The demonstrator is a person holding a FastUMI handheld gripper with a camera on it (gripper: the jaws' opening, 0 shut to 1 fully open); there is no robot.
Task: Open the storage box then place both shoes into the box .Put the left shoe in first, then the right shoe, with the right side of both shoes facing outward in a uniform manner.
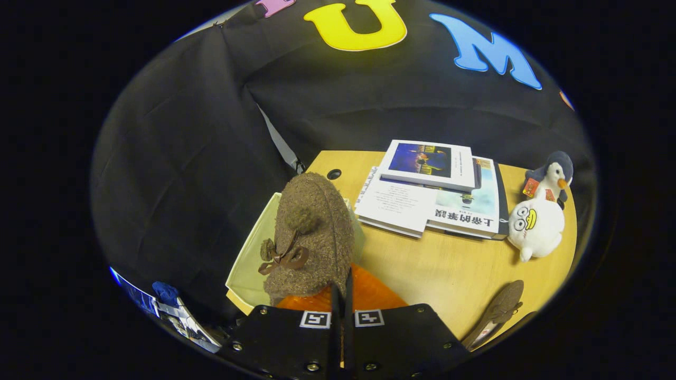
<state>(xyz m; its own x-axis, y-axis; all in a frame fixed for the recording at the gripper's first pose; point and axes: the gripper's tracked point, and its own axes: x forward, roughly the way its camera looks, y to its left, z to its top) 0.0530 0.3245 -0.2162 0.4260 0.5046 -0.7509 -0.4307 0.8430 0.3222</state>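
A brown fuzzy shoe (311, 237) with a small bow and an orange lining hangs toe-away just ahead of my gripper (342, 295). The fingers stand pressed together on the thin heel edge of this shoe, so the gripper is shut on it. Under and behind the shoe lies the pale cream storage box (248, 264), open, at the table's left side. The second brown shoe (499, 309) lies on the table to the right of the fingers, its sole edge showing.
The wooden table (443, 264) carries a stack of books (433, 190) beyond the shoe. Two plush toys, a white one (536, 227) and a penguin (554, 177), sit at the far right. Black cloth walls close in behind and on the left.
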